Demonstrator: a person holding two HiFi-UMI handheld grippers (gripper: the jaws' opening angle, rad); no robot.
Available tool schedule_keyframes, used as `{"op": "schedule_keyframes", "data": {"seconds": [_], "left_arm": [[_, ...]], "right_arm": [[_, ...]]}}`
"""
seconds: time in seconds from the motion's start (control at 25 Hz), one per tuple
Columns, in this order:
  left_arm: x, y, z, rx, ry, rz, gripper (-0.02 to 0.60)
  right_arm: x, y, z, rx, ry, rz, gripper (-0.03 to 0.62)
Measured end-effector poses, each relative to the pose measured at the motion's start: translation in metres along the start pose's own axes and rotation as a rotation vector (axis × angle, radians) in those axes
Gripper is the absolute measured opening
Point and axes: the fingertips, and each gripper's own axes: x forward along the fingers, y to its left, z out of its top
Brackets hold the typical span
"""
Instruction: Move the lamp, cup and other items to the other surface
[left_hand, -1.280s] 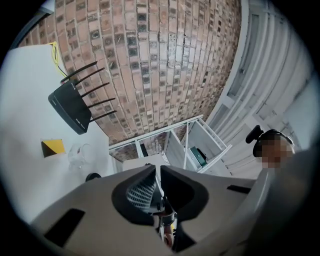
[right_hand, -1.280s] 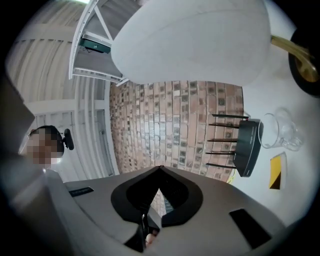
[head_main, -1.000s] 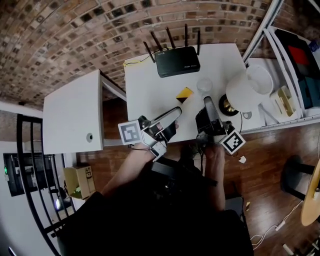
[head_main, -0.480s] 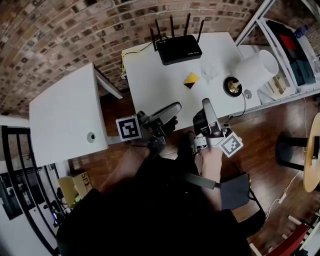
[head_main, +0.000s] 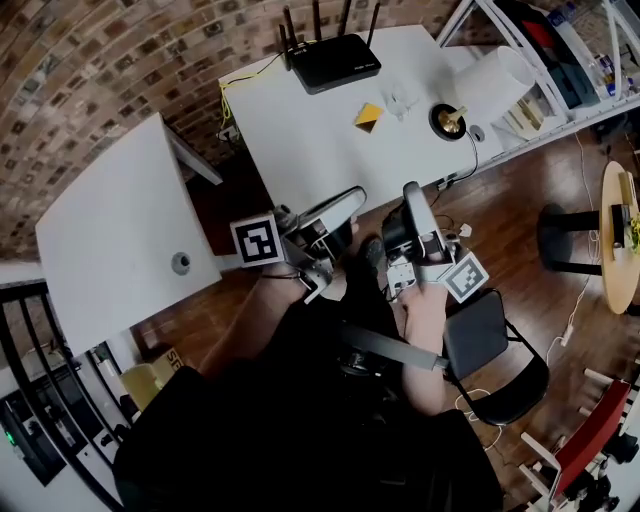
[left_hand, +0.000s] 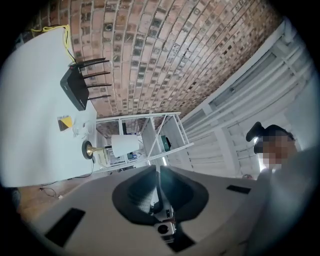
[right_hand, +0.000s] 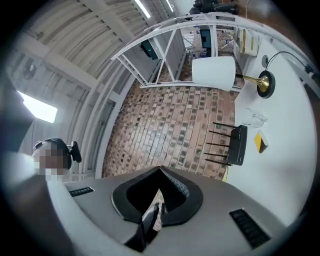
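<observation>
The lamp, with its white shade (head_main: 500, 75) and brass base (head_main: 447, 120), stands at the right end of the white table (head_main: 300, 140). Beside it are a clear cup (head_main: 400, 98), a small yellow item (head_main: 368, 116) and a black router (head_main: 330, 60). My left gripper (head_main: 345, 205) and right gripper (head_main: 412, 192) hang off the table's near edge, both shut and empty. In the left gripper view the shut left gripper (left_hand: 159, 167) points up past the lamp (left_hand: 125, 145). The right gripper (right_hand: 160, 170) also points upward, with the lamp (right_hand: 214, 72) and router (right_hand: 239, 145) to its right.
A second white surface (head_main: 120, 230) with a small round knob (head_main: 180, 263) stands to the left across a gap. A white shelf rack (head_main: 560, 60) is beyond the lamp. A black chair (head_main: 500, 350) and a round wooden table (head_main: 620, 235) stand on the floor at right.
Both grippers have drawn back from the table, which now lies farther off at the top of the head view. Both stay shut and empty. The lamp, cup and router have not moved.
</observation>
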Motion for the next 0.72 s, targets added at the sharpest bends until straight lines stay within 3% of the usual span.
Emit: {"op": "schedule_keyframes", "data": {"seconds": [0.44,0.72], "left_arm": [[0.004,-0.033,-0.025,0.034,0.006,-0.039,0.023],[0.042,-0.045,-0.081,0.019,0.043,-0.041,0.020]], "right_arm": [[-0.020,0.046,-0.002,-0.009,0.001,0.078,0.009],[-0.075,0.067,0.034,-0.040,-0.028,0.071,0.009]]}}
